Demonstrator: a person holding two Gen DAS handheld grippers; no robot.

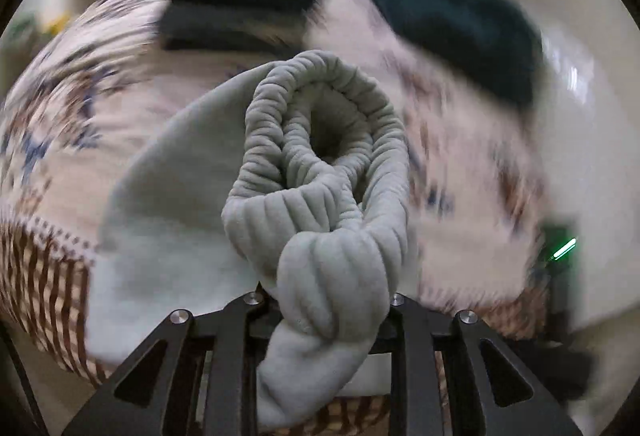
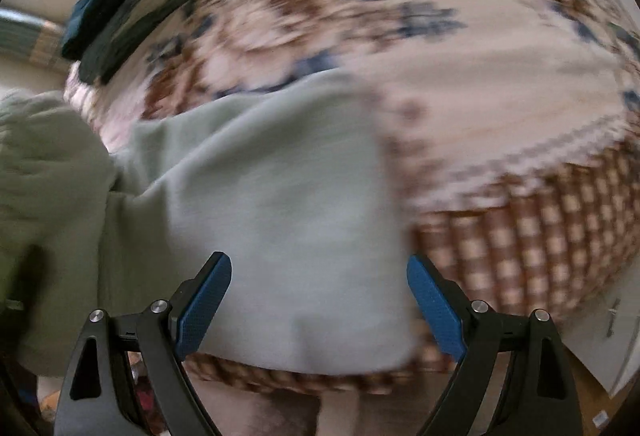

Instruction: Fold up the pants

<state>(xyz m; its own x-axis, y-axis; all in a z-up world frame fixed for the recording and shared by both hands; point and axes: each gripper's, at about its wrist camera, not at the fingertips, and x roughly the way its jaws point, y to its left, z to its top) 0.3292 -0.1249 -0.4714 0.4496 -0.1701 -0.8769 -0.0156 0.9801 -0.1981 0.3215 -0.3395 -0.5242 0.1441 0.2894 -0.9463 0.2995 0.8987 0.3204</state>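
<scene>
Left gripper (image 1: 326, 320): fingers clamped on the gathered elastic waistband of the pale green pants (image 1: 320, 172), which bunches toward 12 o'clock. Right gripper (image 2: 318, 300): blue pads (image 2: 204, 306) spread wide, nothing between them, above the flat pants fabric (image 2: 260, 196). Pants lie on the floral bedspread (image 2: 460, 84). Dark folded clothes (image 1: 240, 8) at 11 o'clock; a dark heap (image 1: 460, 28) at 1 o'clock.

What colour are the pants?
Pale grey-green. The pants show best in the left wrist view, bunched in the left hand-held gripper.
</scene>
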